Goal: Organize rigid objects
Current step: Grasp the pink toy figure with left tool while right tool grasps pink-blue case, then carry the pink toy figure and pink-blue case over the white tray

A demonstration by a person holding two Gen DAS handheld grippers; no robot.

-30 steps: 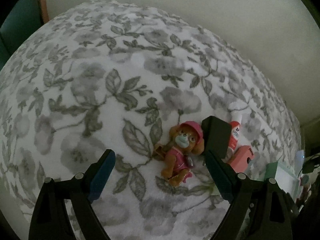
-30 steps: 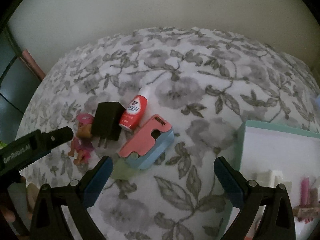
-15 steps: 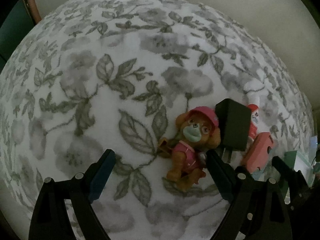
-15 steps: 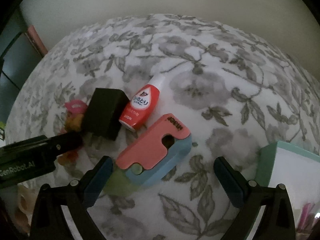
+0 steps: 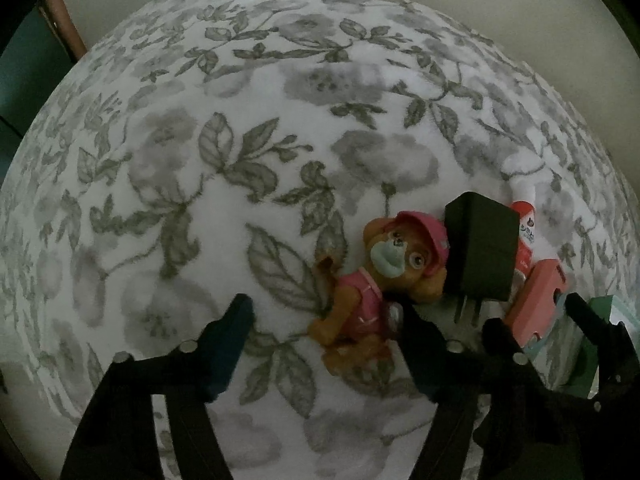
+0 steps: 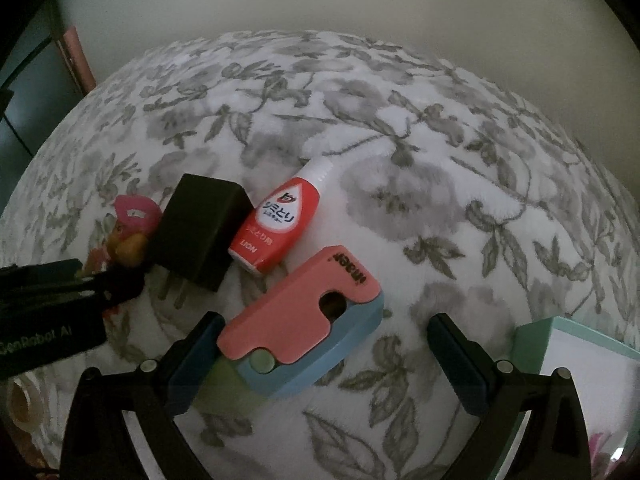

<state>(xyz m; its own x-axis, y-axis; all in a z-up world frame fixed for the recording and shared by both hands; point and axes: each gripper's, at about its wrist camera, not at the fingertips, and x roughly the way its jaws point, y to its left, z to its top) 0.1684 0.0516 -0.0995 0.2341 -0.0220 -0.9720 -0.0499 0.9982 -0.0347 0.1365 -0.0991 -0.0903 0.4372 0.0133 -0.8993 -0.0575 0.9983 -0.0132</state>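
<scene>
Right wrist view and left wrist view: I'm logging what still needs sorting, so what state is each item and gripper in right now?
Left gripper: open, around the dog figure.
Right gripper: open, around the pink and blue case.
Dog figure: lying on its back.
Black charger: lying flat, prongs bare.
Red bottle: on its side, capped.
Pink and blue case: lying flat on the blanket.
Teal box: open-topped.

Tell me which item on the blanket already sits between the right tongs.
The pink-and-blue case, lying between the open right tongs; the red bottle and black charger lie beyond.
</scene>
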